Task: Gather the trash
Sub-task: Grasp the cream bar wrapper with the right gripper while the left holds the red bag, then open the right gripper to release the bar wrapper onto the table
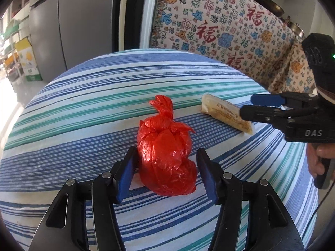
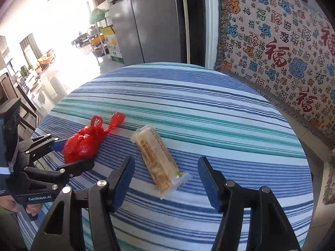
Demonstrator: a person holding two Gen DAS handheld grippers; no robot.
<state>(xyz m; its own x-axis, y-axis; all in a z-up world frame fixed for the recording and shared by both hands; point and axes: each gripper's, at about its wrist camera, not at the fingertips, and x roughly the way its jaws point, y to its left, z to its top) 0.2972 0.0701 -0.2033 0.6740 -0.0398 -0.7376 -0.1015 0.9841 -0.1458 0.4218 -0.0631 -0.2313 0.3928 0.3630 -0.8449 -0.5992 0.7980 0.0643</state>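
Standing over a round table (image 2: 209, 96) covered in a blue, green and white striped cloth, a person works 2 handheld grippers.

Left gripper (image 1: 166, 172): jaws parted, a tied red plastic bag (image 1: 165, 152) sitting between the 2 blue pads. Left pad close against the bag's side, perhaps brushing it; right pad stands clear with a visible gap. Bag not squeezed, resting on the cloth on its own. Its knotted top points away from the gripper, toward the far edge of the table. From the right wrist view the same gripper (image 2: 77, 154) reaches in from the left, its fingers flanking the red bag (image 2: 82, 146).

Right gripper (image 2: 166, 179): released, jaws wide, nothing pressed. A long clear-wrapped packet with a pale yellow stick inside (image 2: 157, 159) lies on the cloth just ahead of and between the 2 fingers, angled, its near sealed end closest to the right pad but not touching either. In the left wrist view this gripper (image 1: 249, 106) comes in from the right, tips over the packet (image 1: 224, 113); a hand (image 1: 320, 159) grips its handle.

Packet lies to the right of the left gripper, near the bag but apart from it.

Behind the table: a grey fridge (image 1: 75, 21) and a hanging cloth printed with red and blue characters (image 2: 282, 48).
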